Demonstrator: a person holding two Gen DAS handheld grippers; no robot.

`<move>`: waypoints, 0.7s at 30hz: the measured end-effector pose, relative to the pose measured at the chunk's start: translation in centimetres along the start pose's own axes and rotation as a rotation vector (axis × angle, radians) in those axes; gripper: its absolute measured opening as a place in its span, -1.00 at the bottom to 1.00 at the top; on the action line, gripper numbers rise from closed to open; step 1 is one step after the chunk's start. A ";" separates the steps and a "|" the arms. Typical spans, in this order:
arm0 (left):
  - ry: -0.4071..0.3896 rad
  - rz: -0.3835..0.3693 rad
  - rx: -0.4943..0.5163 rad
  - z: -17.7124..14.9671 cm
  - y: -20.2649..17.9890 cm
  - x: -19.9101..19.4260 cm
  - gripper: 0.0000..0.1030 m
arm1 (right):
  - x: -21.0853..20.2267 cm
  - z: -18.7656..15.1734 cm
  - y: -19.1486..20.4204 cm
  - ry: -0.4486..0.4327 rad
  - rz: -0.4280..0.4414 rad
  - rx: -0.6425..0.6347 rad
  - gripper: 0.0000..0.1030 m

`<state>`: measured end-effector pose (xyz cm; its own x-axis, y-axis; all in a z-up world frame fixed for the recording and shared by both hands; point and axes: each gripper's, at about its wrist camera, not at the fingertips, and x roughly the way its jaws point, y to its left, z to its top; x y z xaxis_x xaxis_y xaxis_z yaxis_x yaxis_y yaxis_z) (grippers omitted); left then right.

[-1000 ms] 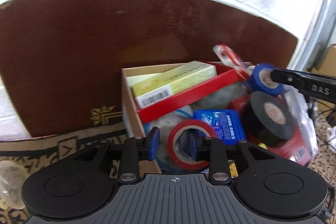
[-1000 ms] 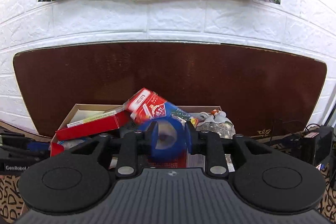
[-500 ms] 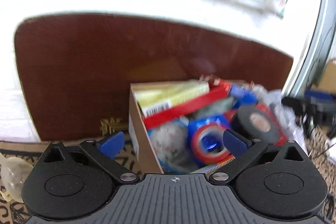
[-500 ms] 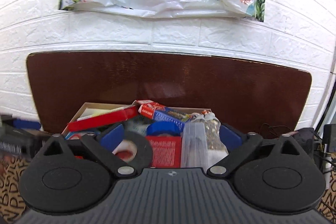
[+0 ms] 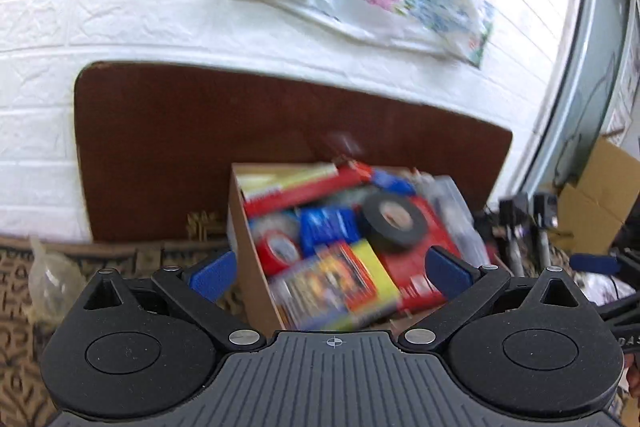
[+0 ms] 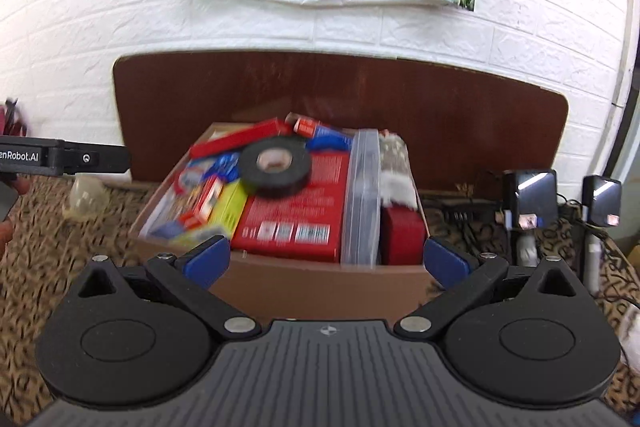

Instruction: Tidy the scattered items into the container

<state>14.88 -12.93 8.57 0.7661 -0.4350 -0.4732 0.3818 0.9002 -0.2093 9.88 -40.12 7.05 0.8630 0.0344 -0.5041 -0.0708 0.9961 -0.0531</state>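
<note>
Showing both grippers empty above the packed cardboard box [image 6: 280, 283], the left gripper [image 5: 328, 273] and the right gripper [image 6: 326, 259] each hold their jaws spread wide, gripping nothing. The box sits on the patterned cloth [image 6: 60, 247] against the brown board [image 6: 340, 91], directly ahead of and below the right gripper and ahead of and slightly right of the left. Inside lie a black tape roll [image 6: 276, 167], a red tape roll [image 5: 278, 251] and a red carton [image 6: 296, 211]. One loose item, a crumpled clear plastic piece [image 6: 86, 197], lies on the cloth left of the box, probably nearer the left gripper; its long axis cannot be judged.
</note>
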 end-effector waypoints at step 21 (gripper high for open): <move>0.118 0.144 0.040 -7.3 -8.0 -3.0 1.00 | -6.0 -5.0 -0.6 0.065 -0.014 -0.003 0.99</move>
<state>5.71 -18.65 5.43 0.7493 -0.2945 -0.5931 0.2950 0.9503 -0.0991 2.26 -41.34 5.77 0.8296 0.0153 -0.5581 -0.0610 0.9961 -0.0632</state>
